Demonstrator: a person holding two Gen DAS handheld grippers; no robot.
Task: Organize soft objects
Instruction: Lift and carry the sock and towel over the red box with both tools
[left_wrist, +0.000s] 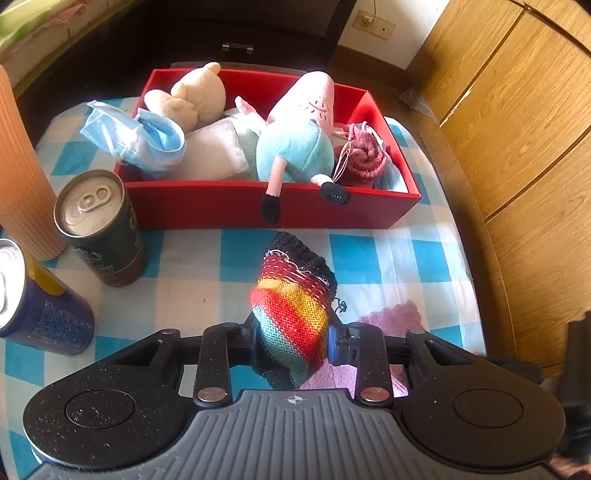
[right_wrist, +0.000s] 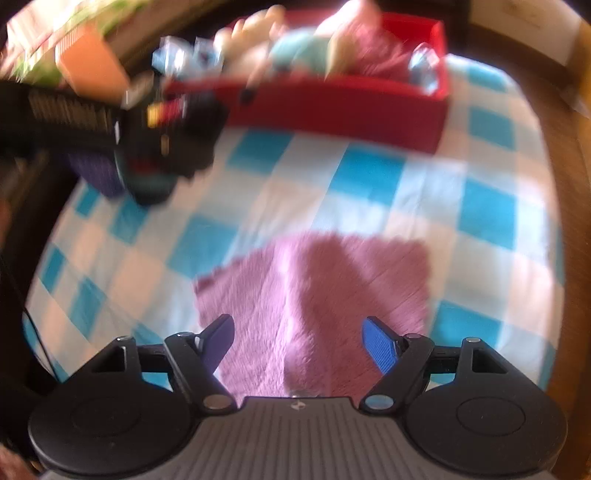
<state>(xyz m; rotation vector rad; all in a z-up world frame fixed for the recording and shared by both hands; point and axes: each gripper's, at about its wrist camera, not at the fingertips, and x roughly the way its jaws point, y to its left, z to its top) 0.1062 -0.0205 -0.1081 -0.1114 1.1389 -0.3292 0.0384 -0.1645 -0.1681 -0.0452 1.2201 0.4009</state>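
My left gripper (left_wrist: 291, 341) is shut on a rainbow-striped knitted sock (left_wrist: 295, 306), which hangs above the checked cloth in front of the red box (left_wrist: 236, 206). The box holds a beige plush (left_wrist: 192, 99), a pink and blue plush doll (left_wrist: 303, 136), a blue face mask (left_wrist: 147, 136), a white pad and a rolled maroon knit (left_wrist: 364, 155). In the blurred right wrist view my right gripper (right_wrist: 298, 343) stands open over a flat pink cloth (right_wrist: 317, 295), with nothing between its fingers. The left gripper (right_wrist: 162, 129) shows there at upper left, in front of the red box (right_wrist: 332, 107).
Two drink cans (left_wrist: 99, 225) (left_wrist: 33, 295) and an orange ribbed cup (left_wrist: 22, 173) stand at the left on the blue-and-white checked tablecloth (left_wrist: 207, 266). Wooden cabinet doors (left_wrist: 517, 110) run along the right. The pink cloth (left_wrist: 395, 317) lies just beyond my left gripper.
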